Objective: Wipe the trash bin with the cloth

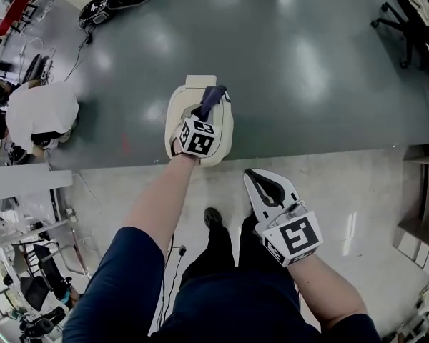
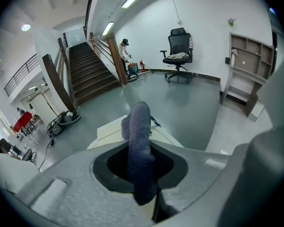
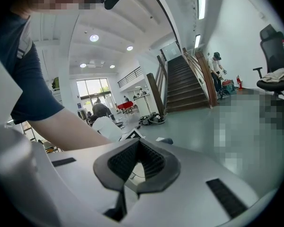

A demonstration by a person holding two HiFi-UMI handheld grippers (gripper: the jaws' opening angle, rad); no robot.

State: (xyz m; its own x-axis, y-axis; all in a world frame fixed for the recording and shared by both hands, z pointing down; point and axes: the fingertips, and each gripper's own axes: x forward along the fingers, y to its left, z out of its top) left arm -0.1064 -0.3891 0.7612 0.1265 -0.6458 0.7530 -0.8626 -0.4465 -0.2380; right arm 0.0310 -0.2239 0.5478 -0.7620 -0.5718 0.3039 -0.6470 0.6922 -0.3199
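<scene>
Left gripper view — cloth (image 2: 138, 126) between tongs (image 2: 141, 174)

Bin (image 1: 177, 109): cream, rounded top w/ flat lid, standing upright on dark green floor (image 1: 293, 63), close to where the pale floor is starting.
Cloth (image 1: 213, 97): dark blue-grey, bunched into a thick roll, sitting pinched in left gripper (image 1: 204, 113), sticking out fwd past the jaws.
Cloth vs bin: hanging over bin top; contact can't be told.

Coarse matt knit on cloth (image 2: 141, 145). Smooth cream plastic on trash bin (image 1: 226, 138). Glossy, reflective floor (image 1: 293, 63) at 12 o'clock; matt, pale at 6 o'clock.
</scene>
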